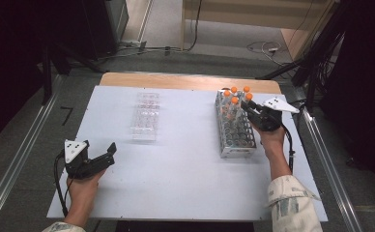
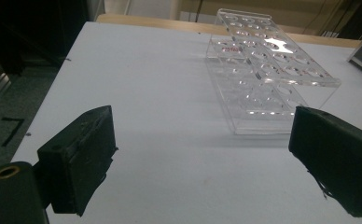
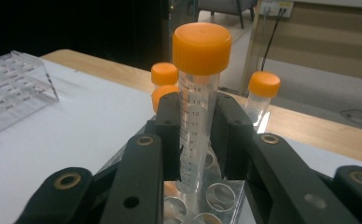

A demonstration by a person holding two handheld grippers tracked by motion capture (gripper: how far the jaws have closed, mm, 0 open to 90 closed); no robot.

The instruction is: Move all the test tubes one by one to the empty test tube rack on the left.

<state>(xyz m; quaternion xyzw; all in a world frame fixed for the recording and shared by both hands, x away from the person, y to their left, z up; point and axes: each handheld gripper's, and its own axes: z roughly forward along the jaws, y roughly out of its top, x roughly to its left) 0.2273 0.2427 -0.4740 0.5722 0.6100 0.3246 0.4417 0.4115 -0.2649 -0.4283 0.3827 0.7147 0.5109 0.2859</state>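
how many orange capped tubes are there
5, all at the far end of the metal rack: one clamped in the right tongs, four standing beside it. More may be hidden.

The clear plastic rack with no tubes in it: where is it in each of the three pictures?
High view: the clear plastic rack lies on the white table, left of centre.
Left gripper view: upper right of centre, beyond the open jaws.
Right gripper view: at the left edge, behind the held tube.
Shared landmark: the table's wooden far edge, just behind the rack.
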